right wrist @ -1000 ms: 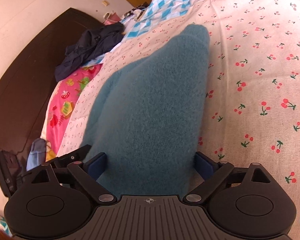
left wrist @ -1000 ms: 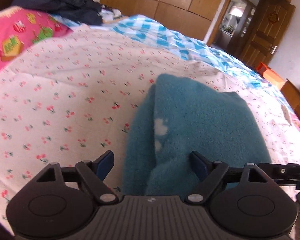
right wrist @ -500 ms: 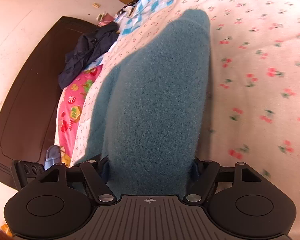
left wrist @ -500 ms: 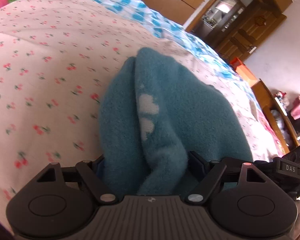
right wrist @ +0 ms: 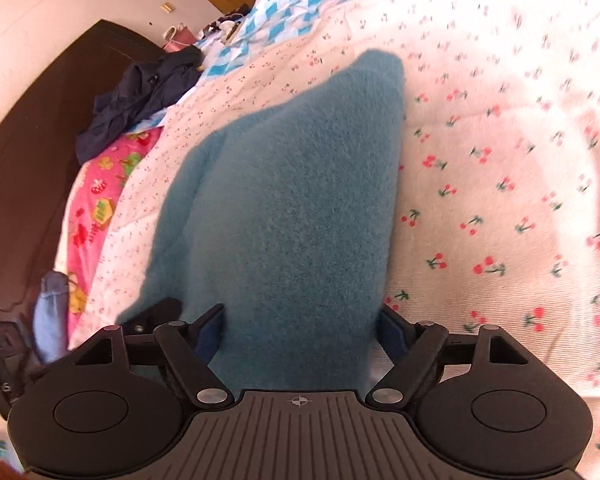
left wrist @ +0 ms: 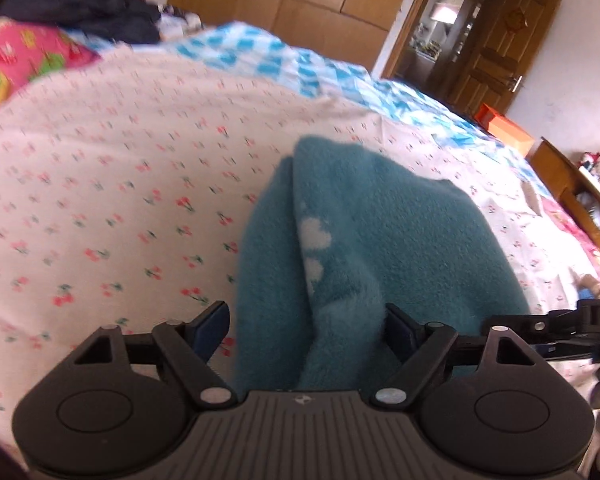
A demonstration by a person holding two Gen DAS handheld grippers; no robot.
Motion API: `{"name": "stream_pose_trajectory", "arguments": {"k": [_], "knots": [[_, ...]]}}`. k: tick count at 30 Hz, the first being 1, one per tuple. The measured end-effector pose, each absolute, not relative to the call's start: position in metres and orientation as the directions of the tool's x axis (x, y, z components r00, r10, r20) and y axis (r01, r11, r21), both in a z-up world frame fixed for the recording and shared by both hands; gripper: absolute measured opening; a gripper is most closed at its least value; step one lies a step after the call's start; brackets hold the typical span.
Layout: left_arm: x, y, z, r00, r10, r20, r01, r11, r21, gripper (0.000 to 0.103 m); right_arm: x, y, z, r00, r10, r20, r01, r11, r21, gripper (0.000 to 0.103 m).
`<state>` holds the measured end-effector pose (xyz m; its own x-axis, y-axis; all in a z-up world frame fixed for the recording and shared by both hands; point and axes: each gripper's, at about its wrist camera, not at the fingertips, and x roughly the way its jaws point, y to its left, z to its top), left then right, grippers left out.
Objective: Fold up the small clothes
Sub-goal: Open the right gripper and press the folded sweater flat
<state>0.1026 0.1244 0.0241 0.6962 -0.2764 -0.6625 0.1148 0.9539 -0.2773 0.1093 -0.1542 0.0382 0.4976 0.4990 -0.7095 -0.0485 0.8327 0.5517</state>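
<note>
At the bottom of the left wrist view, the left gripper (left wrist: 304, 320) is standing with its fingers (left wrist: 210, 326) spread apart, the teal fleece garment (left wrist: 372, 248) lying between them unpinched, with a clear gap showing beside the left finger. In the right wrist view, the right gripper (right wrist: 300, 326) is likewise framing the near end of the garment (right wrist: 296, 208), its fingers (right wrist: 392, 332) set wide at either edge of the cloth and not clamping it. The garment is resting folded on the bed (left wrist: 112, 200), running from the lower middle of both frames toward the centre, a strip of white heart-like marks showing along its fold in the left view. Farther up, a pink printed cloth (right wrist: 96, 208) and a dark heap of clothes (right wrist: 140, 96) are sitting at the upper left by the headboard (right wrist: 32, 160).

The fold appears to be laid down, with both grippers letting go. The next move is likely calling for either backing clear without dragging the soft fleece, or re-gripping a near edge for another fold.
</note>
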Motion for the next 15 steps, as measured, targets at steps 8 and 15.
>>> {"name": "stream_pose_trajectory", "arguments": {"k": [8, 15], "knots": [[0.088, 0.099, 0.027, 0.754, -0.13, -0.644, 0.142, 0.989, -0.034, 0.087, 0.088, -0.144, 0.085, 0.627, 0.369, -0.686, -0.093, 0.91, 0.404, 0.078], [0.089, 0.122, 0.025, 0.72, -0.193, -0.667, 0.104, 0.98, -0.171, 0.087, 0.129, -0.081, 0.089, 0.603, 0.437, -0.667, -0.197, 0.892, 0.406, 0.04]]}}
